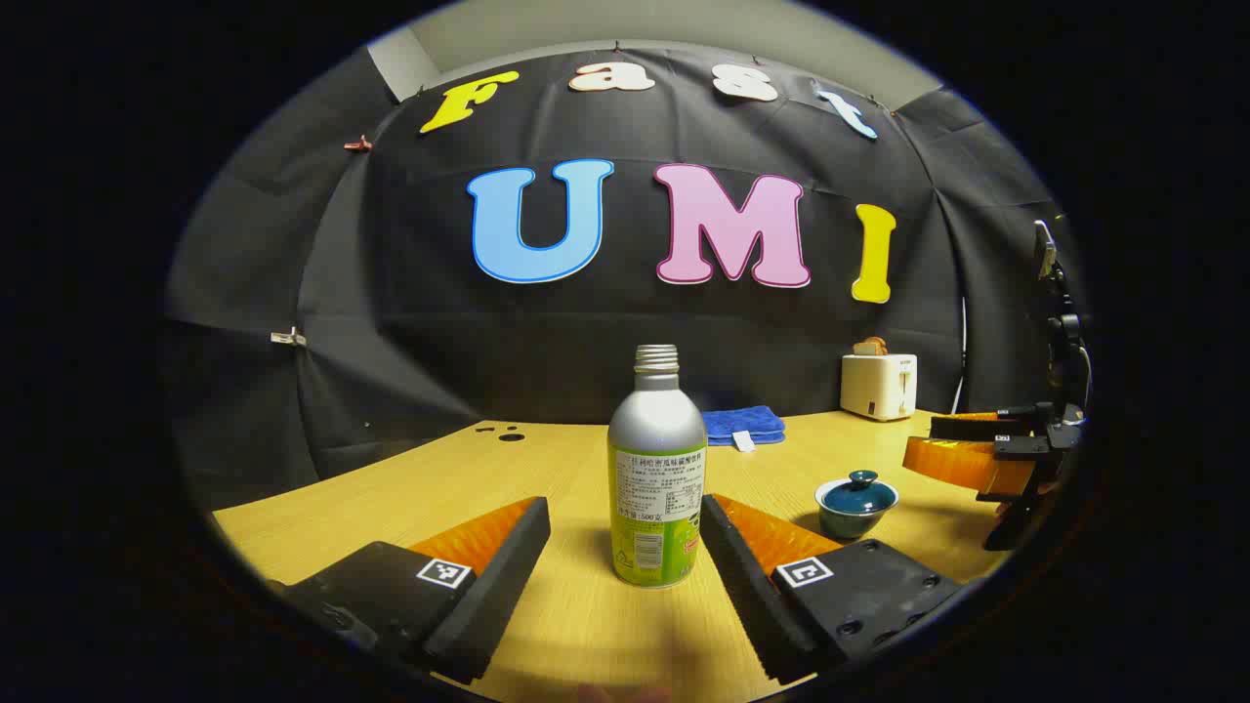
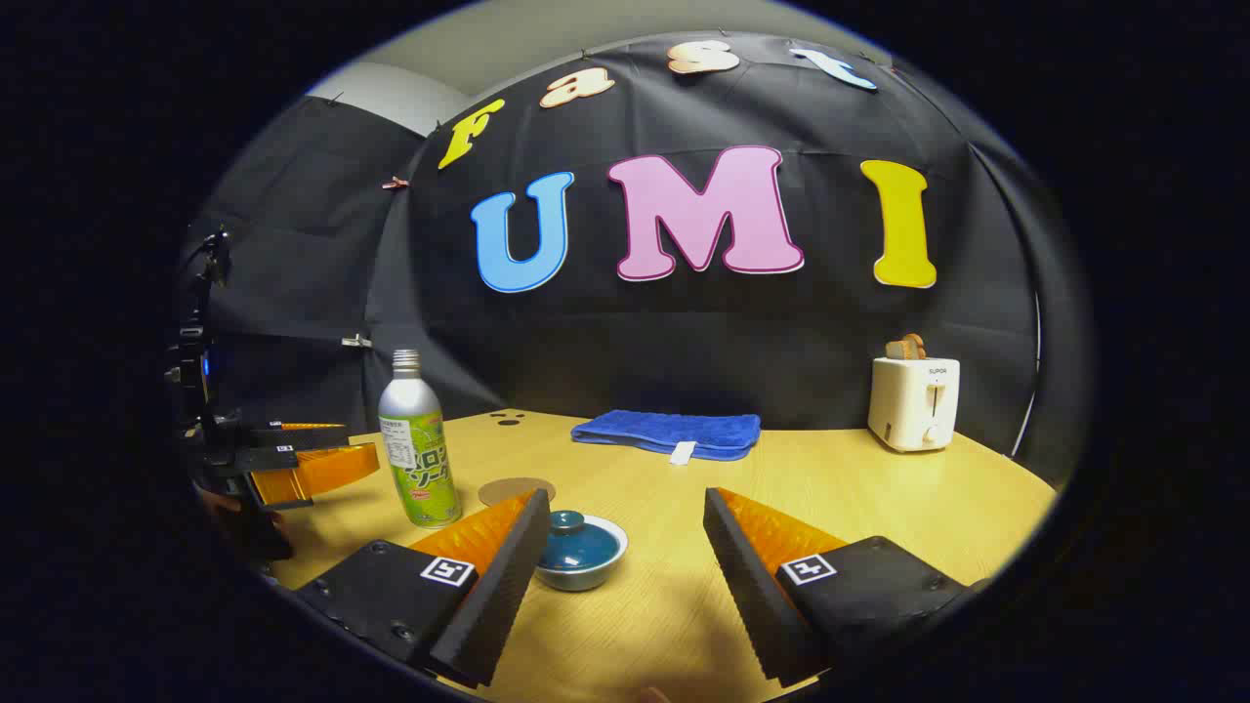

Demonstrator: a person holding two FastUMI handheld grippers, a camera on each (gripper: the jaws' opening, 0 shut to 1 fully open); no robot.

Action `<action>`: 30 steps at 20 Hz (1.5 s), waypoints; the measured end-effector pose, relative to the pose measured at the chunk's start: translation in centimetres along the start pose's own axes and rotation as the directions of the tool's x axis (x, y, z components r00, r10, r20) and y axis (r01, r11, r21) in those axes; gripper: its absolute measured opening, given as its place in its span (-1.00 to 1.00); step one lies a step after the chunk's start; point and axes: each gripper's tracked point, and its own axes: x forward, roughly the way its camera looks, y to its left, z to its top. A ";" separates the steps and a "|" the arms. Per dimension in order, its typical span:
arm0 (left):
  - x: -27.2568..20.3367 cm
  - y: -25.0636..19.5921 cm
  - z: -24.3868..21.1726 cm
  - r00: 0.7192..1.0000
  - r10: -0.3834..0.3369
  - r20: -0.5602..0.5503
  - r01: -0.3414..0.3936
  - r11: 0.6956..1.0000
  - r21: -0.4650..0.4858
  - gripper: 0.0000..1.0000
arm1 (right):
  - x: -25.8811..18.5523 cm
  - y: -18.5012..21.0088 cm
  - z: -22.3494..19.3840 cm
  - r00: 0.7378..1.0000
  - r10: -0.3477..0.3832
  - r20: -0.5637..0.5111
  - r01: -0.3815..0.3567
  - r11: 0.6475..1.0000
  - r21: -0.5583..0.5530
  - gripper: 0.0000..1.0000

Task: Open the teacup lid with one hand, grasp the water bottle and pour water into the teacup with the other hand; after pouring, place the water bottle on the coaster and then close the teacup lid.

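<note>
Centrally placed in the left gripper view: water bottle (image 1: 656,469), upright on the wooden counter (image 1: 547,469), cap off, threaded neck bare, silver shoulder above a green label. Flanked by the left gripper (image 1: 625,537), fingers spread wide to either side of the bottle, gaps visible on both sides, nothing held. To the right of the bottle, apart from it: teacup (image 1: 856,504), dark teal, lid (image 1: 861,485) seated on top with its knob up. Further right, at the edge of that view: right gripper (image 1: 967,439), seen side-on, opening hard to judge from here.

Seen from the right gripper view: teacup (image 2: 580,552) low and near, just beside the inner face of the left-hand finger (image 2: 508,576), not touched; lid (image 2: 571,543) in place. Right gripper (image 2: 625,547) wide open, empty. Behind the teacup, round brown coaster (image 2: 516,489) flat on the counter (image 2: 879,498), bare. Water bottle (image 2: 417,441) standing just left of the coaster. Left gripper (image 2: 312,459) beside the bottle at the far left.

Toward the back of the counter: folded blue cloth (image 2: 669,433), white tag at its front edge; white toaster (image 2: 914,402) at the right, bread in its slot.
</note>
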 end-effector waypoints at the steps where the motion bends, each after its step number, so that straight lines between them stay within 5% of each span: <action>1: 0.0 0.0 0.0 1.000 0.000 0.000 0.000 1.000 0.000 0.96 | 0.2 0.5 0.1 1.000 0.006 -0.001 -0.006 1.000 0.000 0.95; 27: -0.1 0.1 0.1 1.000 -0.001 -0.001 0.001 1.000 0.001 0.96 | 3.1 2.9 -0.7 0.999 0.036 -0.034 -0.036 0.999 0.002 0.91; 30: 0.0 0.2 0.0 1.000 -0.001 -0.001 0.001 1.000 0.000 0.95 | 4.4 3.1 -2.3 0.991 0.034 -0.133 -0.034 0.999 0.003 0.63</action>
